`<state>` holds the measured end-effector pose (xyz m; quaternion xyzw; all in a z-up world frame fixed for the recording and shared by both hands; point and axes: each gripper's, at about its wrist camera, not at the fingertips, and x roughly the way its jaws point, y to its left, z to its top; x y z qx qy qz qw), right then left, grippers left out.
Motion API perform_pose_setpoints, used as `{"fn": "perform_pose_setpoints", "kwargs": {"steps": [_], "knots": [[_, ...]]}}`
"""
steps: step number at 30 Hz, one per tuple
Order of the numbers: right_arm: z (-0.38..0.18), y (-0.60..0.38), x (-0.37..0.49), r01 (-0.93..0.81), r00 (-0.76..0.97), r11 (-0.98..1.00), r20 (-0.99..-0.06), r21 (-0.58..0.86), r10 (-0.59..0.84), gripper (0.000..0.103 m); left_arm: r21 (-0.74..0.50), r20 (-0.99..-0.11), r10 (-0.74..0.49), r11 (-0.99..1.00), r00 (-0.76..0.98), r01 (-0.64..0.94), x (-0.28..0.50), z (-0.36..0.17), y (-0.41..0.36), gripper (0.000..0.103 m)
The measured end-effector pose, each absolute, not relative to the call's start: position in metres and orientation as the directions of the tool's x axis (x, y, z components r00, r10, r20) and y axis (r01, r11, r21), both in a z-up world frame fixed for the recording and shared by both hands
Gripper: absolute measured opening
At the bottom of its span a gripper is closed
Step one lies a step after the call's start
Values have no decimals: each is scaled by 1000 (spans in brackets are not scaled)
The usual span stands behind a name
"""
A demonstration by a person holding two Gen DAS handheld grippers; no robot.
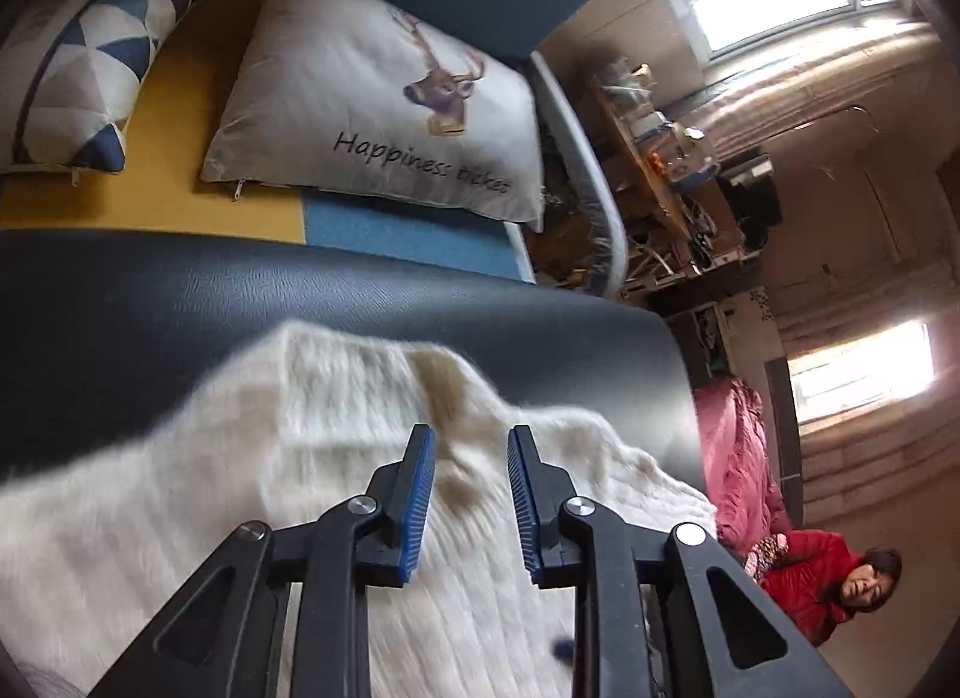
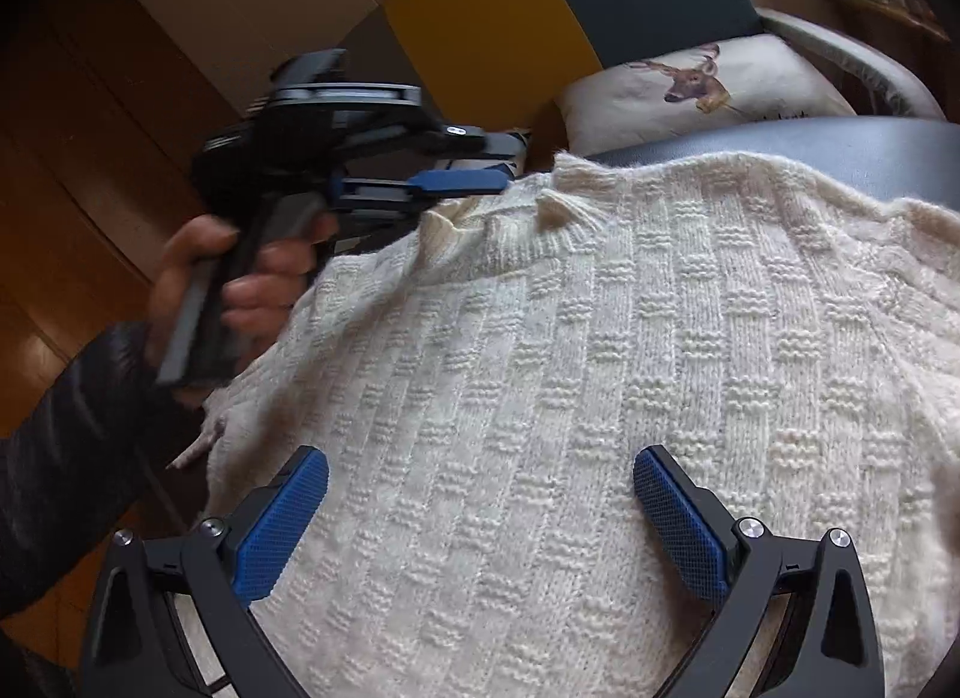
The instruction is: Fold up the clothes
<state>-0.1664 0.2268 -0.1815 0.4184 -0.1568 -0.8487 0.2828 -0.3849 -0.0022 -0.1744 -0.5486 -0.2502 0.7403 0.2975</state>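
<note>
Spread wide under both tools: cream knitted sweater (image 2: 600, 350), thick wool, basket-weave blocks in ribbed columns, fuzzy at the edges, rumpled into a small peak near the far edge. Tan blotch on the knit just ahead of the left tool in its own view, blurred there. Lying on a dark padded surface (image 1: 240, 302), faux-leather grain, rounded rim, showing beyond the sweater.

Farther ahead, yellow and blue upholstery (image 1: 180, 92), flat woven fabric. Resting on it, deer cushion (image 1: 384, 98), pale cloth, printed stag head and script lettering, zip at one corner. Left of that, geometric cushion (image 1: 72, 68), navy, grey and white triangles.

Right gripper (image 2: 480, 494) low over the near part of the sweater, black linkages, blue cross-hatched pads, spread wide apart with nothing between them, knit directly beneath.

Left gripper (image 1: 471, 488) over the sweater's far-left portion, blue ribbed pads parted to a narrow gap, nothing pinched, cloth just below. From the right view, same tool side-on, gripped by a hand (image 2: 240, 290) in a dark quilted sleeve (image 2: 60, 458), slightly blurred.

Off to the right of the left tool, a person in a red jacket (image 1: 828, 584).
</note>
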Motion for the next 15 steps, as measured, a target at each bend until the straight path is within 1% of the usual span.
{"fn": "perform_pose_setpoints", "kwargs": {"steps": [3, 7, 9, 10, 11, 15], "knots": [[-184, 228, -167, 350, -494, -780, -605, 518, -624, 103, -706, -661, 732, -681, -162, -197, -403, -185, 15, 23], [-186, 232, -166, 347, -498, -765, -585, 542, -640, 103, -685, -682, 725, -679, -95, -264, -412, -190, 38, 25], [-186, 233, -167, 346, -498, -761, -580, 549, -645, 103, -700, -668, 740, -662, -82, -269, -416, -189, 44, 23], [-187, 234, -167, 346, -498, -759, -577, 553, -647, 103, -692, -668, 738, -664, -99, -284, -416, -185, 47, 16], [-187, 234, -167, 345, -498, -757, -575, 555, -649, 103, -683, -667, 736, -666, -116, -298, -416, -181, 50, 5], [-186, 235, -167, 344, -499, -753, -570, 560, -652, 103, -646, -660, 728, -675, -184, -356, -415, -167, 61, 3]]}}
